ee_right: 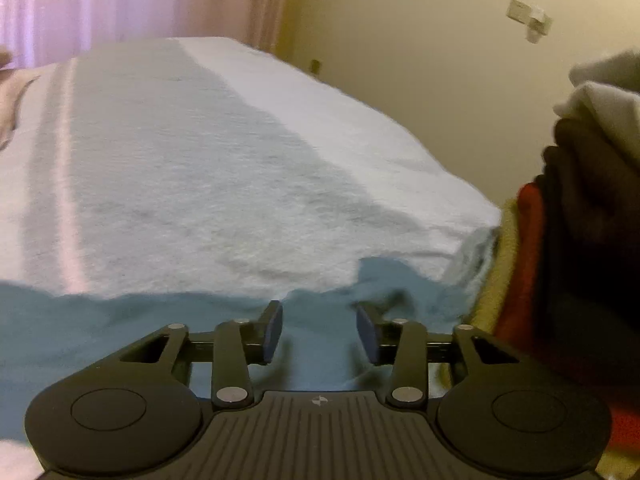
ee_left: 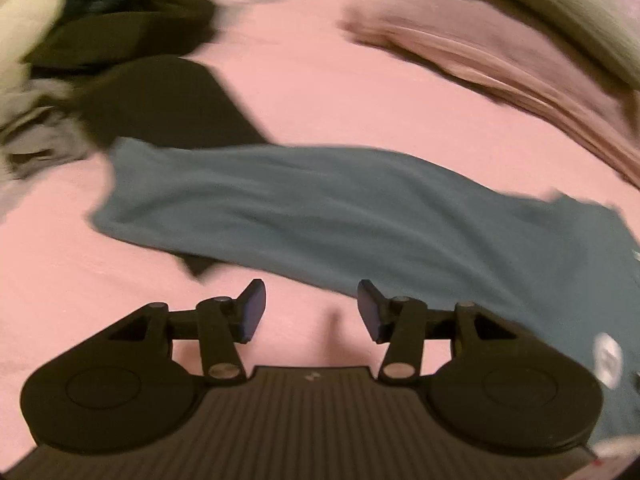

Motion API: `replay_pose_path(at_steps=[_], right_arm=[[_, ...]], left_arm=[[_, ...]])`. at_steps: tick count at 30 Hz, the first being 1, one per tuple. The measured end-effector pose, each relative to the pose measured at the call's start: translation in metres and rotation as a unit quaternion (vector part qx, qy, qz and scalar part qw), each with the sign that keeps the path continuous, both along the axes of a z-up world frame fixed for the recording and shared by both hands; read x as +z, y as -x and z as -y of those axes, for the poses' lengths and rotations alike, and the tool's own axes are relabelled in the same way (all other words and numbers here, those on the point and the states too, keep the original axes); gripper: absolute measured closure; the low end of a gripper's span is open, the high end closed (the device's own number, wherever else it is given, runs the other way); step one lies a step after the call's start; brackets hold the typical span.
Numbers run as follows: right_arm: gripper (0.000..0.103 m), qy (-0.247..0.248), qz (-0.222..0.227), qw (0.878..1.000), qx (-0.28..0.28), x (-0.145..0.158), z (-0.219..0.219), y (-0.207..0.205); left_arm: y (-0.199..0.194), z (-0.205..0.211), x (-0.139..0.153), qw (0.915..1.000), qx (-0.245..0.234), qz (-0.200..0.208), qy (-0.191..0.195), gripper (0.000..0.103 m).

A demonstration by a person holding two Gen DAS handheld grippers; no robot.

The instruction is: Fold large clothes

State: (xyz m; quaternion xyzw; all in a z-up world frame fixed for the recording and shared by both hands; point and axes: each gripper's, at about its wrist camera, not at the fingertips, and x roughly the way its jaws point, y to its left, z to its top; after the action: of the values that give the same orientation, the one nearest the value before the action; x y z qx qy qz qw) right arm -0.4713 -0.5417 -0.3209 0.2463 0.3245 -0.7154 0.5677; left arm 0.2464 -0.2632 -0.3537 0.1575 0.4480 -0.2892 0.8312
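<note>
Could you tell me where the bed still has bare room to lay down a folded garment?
Bare pink sheet lies between the teal garment and the rumpled pink bedding. The dark clothes pile crowds the far left.

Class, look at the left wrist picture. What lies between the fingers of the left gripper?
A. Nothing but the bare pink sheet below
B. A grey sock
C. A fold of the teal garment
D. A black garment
A: the left gripper has its jaws apart with only the pink sheet showing through the gap, while the teal garment lies spread out just beyond the fingertips.
</note>
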Motion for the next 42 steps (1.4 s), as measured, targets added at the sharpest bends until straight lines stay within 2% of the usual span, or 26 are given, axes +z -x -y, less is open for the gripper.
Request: replay_pose_path(at_steps=[3, 6, 8, 10, 11, 12, 14, 17, 19, 21, 22, 24, 25, 27, 29, 30, 31, 32, 34, 36, 38, 40, 41, 42], right_arm=[[0.057, -0.021, 0.026, 0.999, 0.016, -0.01, -0.015, -0.018], [0.056, -0.048, 0.036, 0.998, 0.018, -0.02, -0.031, -0.034], [0.056, -0.06, 0.038, 0.997, 0.017, -0.027, -0.038, -0.044], [0.056, -0.074, 0.033, 0.997, 0.017, -0.032, -0.045, -0.052], [0.056, -0.081, 0.029, 0.996, 0.018, -0.038, -0.044, -0.055], [0.056, -0.089, 0.026, 0.996, 0.018, -0.043, -0.045, -0.057], [0.056, -0.097, 0.02, 0.995, 0.025, -0.055, -0.04, -0.061], [0.056, -0.098, 0.014, 0.994, 0.047, -0.055, -0.046, -0.07], [0.055, -0.1, 0.026, 0.993, 0.063, -0.05, -0.054, -0.075], [0.054, -0.098, 0.036, 0.992, 0.077, -0.044, -0.063, -0.078], [0.053, -0.099, 0.04, 0.991, 0.084, -0.038, -0.071, -0.08], [0.051, -0.099, 0.049, 0.989, 0.103, -0.028, -0.086, -0.084], [0.051, -0.099, 0.057, 0.986, 0.119, -0.02, -0.097, -0.086], [0.051, -0.101, 0.07, 0.98, 0.154, -0.009, -0.12, -0.093], [0.051, -0.11, 0.089, 0.969, 0.205, -0.002, -0.145, -0.102], [0.051, -0.116, 0.097, 0.963, 0.223, -0.001, -0.157, -0.107], [0.051, -0.127, 0.099, 0.957, 0.241, -0.003, -0.169, -0.112], [0.051, -0.132, 0.098, 0.955, 0.247, -0.005, -0.179, -0.114], [0.051, -0.137, 0.125, 0.952, 0.244, -0.012, -0.198, -0.111], [0.051, -0.15, 0.158, 0.942, 0.256, -0.022, -0.217, -0.106], [0.051, -0.162, 0.151, 0.937, 0.272, -0.039, -0.242, -0.106], [0.051, -0.191, 0.107, 0.933, 0.287, -0.06, -0.268, -0.106], [0.051, -0.205, 0.087, 0.929, 0.297, -0.068, -0.283, -0.105], [0.051, -0.209, 0.072, 0.925, 0.309, -0.073, -0.298, -0.102]], left_arm=[[-0.042, -0.018, -0.008, 0.9971, 0.07, 0.026, -0.012, 0.037], [-0.083, -0.033, -0.019, 0.9909, 0.121, 0.051, -0.031, 0.03], [-0.108, -0.044, -0.027, 0.9857, 0.157, 0.05, -0.033, 0.03], [-0.128, -0.055, -0.038, 0.9819, 0.188, 0.022, -0.007, 0.045], [-0.136, -0.058, -0.044, 0.9808, 0.195, 0.007, 0.004, 0.083], [-0.142, -0.06, -0.049, 0.98, 0.199, 0.001, 0.006, 0.101], [-0.143, -0.061, -0.052, 0.9825, 0.186, 0.013, 0.011, 0.102], [-0.141, -0.063, -0.05, 0.9836, 0.166, 0.069, -0.016, 0.1], [-0.149, -0.067, -0.051, 0.9845, 0.16, 0.068, -0.024, 0.099], [-0.143, -0.061, -0.05, 0.9858, 0.13, 0.087, -0.061, 0.094], [-0.134, -0.057, -0.047, 0.9851, 0.111, 0.103, -0.082, 0.092], [-0.117, -0.058, -0.037, 0.9808, 0.099, 0.13, -0.107, 0.075], [-0.105, -0.062, -0.028, 0.9801, 0.101, 0.134, -0.106, 0.07], [-0.077, -0.073, -0.008, 0.9855, 0.092, 0.115, -0.085, 0.073], [-0.025, -0.076, 0.013, 0.9963, 0.024, 0.068, -0.047, 0.073], [0.009, -0.075, 0.023, 0.9979, -0.03, 0.048, -0.031, 0.073], [0.043, -0.074, 0.029, 0.9961, -0.08, 0.033, -0.02, 0.073], [0.082, -0.073, 0.034, 0.9897, -0.143, 0.007, -0.01, 0.072], [0.14, -0.077, 0.034, 0.9762, -0.211, -0.049, 0.016, 0.071], [0.19, -0.082, 0.025, 0.9575, -0.268, -0.098, 0.042, 0.07], [0.234, -0.084, 0.007, 0.9445, -0.308, -0.113, 0.023, 0.072], [0.268, -0.095, -0.012, 0.9311, -0.351, -0.101, -0.01, 0.071], [0.284, -0.104, -0.021, 0.9276, -0.363, -0.081, -0.039, 0.072], [0.293, -0.118, -0.028, 0.9284, -0.359, -0.073, -0.06, 0.073]])
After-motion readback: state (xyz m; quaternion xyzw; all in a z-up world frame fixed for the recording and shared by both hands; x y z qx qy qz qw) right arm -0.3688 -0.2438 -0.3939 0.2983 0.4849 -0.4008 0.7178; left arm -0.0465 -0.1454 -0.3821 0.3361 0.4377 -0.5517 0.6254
